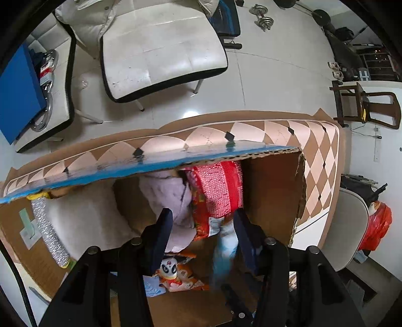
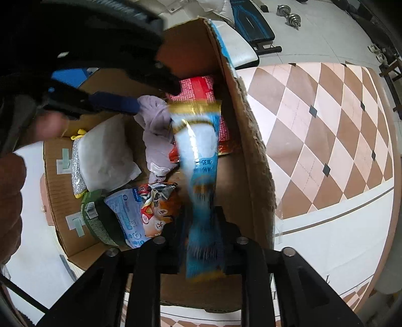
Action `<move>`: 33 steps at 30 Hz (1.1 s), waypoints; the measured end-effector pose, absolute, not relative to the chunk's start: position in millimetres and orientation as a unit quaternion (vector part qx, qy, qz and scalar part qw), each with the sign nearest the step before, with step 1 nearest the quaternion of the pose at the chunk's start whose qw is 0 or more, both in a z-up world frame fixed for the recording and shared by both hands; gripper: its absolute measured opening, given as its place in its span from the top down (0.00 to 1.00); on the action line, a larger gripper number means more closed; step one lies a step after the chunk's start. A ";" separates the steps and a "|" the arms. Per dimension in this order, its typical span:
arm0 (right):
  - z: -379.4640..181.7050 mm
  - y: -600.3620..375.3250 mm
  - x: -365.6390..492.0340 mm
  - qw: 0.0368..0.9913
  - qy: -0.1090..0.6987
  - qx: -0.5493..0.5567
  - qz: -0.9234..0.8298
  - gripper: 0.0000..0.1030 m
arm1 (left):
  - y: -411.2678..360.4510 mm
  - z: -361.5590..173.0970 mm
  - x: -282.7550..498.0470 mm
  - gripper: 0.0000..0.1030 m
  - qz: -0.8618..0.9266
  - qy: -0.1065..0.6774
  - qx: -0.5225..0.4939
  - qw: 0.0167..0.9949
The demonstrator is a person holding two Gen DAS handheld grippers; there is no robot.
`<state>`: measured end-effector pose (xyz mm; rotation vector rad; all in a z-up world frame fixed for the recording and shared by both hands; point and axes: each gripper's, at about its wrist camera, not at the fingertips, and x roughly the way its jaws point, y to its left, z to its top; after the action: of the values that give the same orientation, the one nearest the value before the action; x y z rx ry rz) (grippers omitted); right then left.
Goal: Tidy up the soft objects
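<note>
An open cardboard box (image 2: 251, 161) holds soft things: a red mesh packet (image 1: 221, 188), a lilac cloth (image 1: 173, 196), a white pad (image 2: 108, 153), an orange panda snack bag (image 1: 176, 274) and a green bag (image 2: 100, 221). My right gripper (image 2: 201, 221) is shut on a long blue-and-white packet (image 2: 201, 161) and holds it over the box interior. My left gripper (image 1: 201, 226) is open above the box, fingers over the lilac cloth and red packet; it also shows in the right wrist view (image 2: 150, 95). The blue packet appears blurred in the left wrist view (image 1: 224, 251).
The box stands on a table with a brown-and-pink diamond pattern (image 2: 326, 125). White padded chairs (image 1: 160, 50) stand beyond the table's far edge. A dumbbell (image 1: 262, 16) lies on the tiled floor. A wooden chair (image 1: 366, 105) and a red bag (image 1: 377, 229) are at the right.
</note>
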<state>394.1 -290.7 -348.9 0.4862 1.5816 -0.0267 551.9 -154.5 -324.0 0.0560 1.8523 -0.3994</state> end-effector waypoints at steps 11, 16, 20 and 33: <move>-319.3 -289.0 383.9 0.697 0.694 0.178 -0.021 0.49 | -109.7 -254.3 508.4 0.45 -0.152 0.725 0.053 0.670; -302.9 -283.7 368.4 0.711 0.688 0.147 -0.019 0.49 | -65.0 -236.5 456.2 0.45 -0.111 0.692 0.049 0.711; -291.9 -273.2 356.4 0.721 0.682 0.120 -0.017 0.43 | -36.6 -233.5 422.7 0.45 -0.085 0.681 0.044 0.726; -267.6 -244.7 329.4 0.742 0.667 0.070 -0.015 0.07 | -7.2 -210.0 374.7 0.07 -0.043 0.640 0.051 0.766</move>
<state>329.4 -244.7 -267.6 0.1534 1.4614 -0.0334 374.7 -7.2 -210.0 0.1114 1.3895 -0.0938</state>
